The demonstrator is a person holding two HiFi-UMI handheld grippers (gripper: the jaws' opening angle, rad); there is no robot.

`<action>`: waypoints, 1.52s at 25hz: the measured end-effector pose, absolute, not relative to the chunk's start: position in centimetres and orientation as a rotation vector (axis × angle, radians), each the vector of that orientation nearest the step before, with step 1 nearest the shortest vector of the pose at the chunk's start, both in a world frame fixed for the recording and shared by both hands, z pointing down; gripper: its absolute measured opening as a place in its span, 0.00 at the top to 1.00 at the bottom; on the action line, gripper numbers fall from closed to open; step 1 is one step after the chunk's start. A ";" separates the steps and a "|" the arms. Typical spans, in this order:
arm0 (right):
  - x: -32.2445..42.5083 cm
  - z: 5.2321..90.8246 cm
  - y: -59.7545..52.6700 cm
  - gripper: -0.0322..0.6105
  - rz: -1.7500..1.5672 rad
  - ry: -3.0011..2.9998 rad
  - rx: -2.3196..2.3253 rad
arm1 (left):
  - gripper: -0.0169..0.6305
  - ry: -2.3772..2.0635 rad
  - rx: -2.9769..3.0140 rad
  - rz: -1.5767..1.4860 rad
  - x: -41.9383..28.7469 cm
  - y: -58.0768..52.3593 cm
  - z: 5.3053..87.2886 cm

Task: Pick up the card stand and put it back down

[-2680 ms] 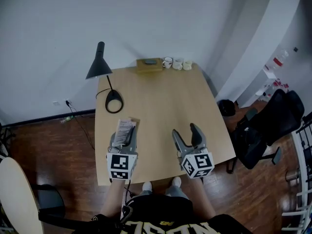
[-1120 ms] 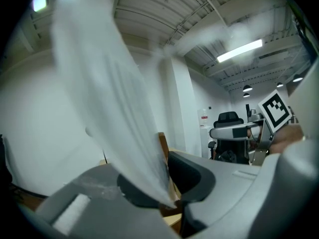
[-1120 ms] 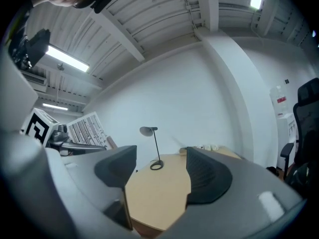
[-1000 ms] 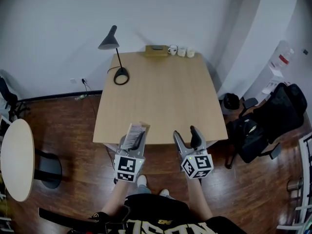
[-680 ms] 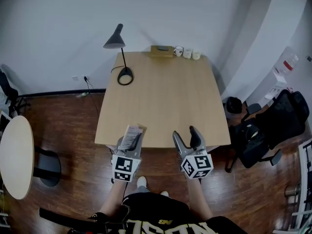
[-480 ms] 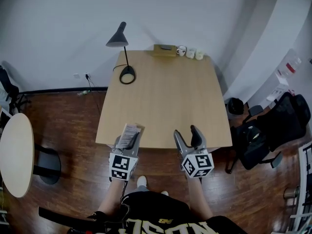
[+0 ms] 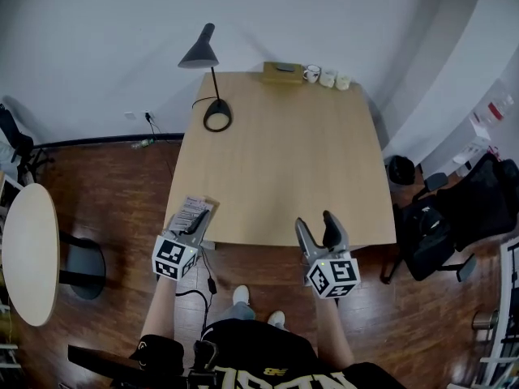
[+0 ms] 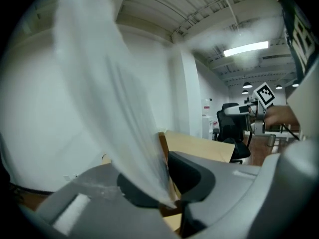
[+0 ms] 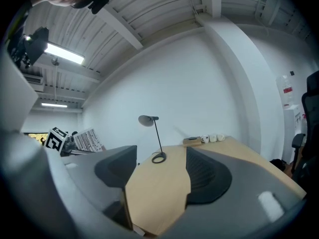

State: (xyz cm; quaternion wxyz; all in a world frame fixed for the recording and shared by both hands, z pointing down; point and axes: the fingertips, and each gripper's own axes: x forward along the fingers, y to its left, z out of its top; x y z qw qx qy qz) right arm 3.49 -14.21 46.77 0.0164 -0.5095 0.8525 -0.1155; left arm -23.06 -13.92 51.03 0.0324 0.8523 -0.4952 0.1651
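The card stand (image 7: pixel 190 212) is a clear plastic holder with a printed card in it. My left gripper (image 7: pixel 195 227) is shut on it at the front left corner of the wooden table (image 7: pixel 276 160), holding it in the air. In the left gripper view the stand (image 8: pixel 114 108) rises from the jaws as a blurred clear sheet. My right gripper (image 7: pixel 315 228) stands open over the table's front edge, nothing between its fingers. In the right gripper view the open fingers (image 9: pixel 207 176) frame the tabletop, with the held stand (image 9: pixel 88 139) at the left.
A black desk lamp (image 7: pixel 212 79) stands at the table's back left. A wooden box (image 7: pixel 280 71) and small cups (image 7: pixel 326 77) line the far edge. A round side table (image 7: pixel 24 266) is at the left, a black office chair (image 7: pixel 454 217) at the right.
My left gripper has carried the card stand leftward and lower, from the table's front edge to its front left corner. The right gripper has shifted slightly and stays open.
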 end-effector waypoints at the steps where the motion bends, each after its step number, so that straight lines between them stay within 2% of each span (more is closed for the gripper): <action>1: 3.4 47.4 -14.4 0.47 -0.379 2.651 -1.593 | 0.90 -1.514 2.630 0.551 -24.7 -14.6 51.6; 9: 1.5 50.9 -16.9 0.48 -0.507 2.695 -1.533 | 0.89 -1.340 2.718 0.847 -37.0 -22.9 51.5; 15: -0.7 54.9 -19.6 0.48 -0.561 2.748 -1.535 | 0.89 -1.180 2.818 1.010 -40.0 -31.9 51.9; 21: -2.3 60.3 -20.7 0.48 -0.650 2.778 -1.521 | 0.89 -0.884 2.906 1.000 -32.4 -38.3 60.0; 27: -0.5 65.4 -18.7 0.48 -0.744 2.795 -1.585 | 0.89 -0.523 2.941 0.953 -22.3 -38.0 69.9; 31: 0.4 67.0 -18.4 0.48 -0.762 2.782 -1.618 | 0.89 -0.419 2.989 0.910 -18.3 -37.6 73.3; 36: 1.6 66.5 -17.5 0.48 -0.728 2.742 -1.648 | 0.88 -0.413 2.987 1.001 -15.6 -37.5 76.2; 37: 1.8 66.2 -17.2 0.48 -0.722 2.735 -1.645 | 0.83 -0.451 2.963 0.990 -15.6 -37.9 76.0; 38: 2.0 65.9 -16.8 0.48 -0.720 2.736 -1.635 | 0.62 -0.499 2.930 0.980 -15.8 -38.2 75.5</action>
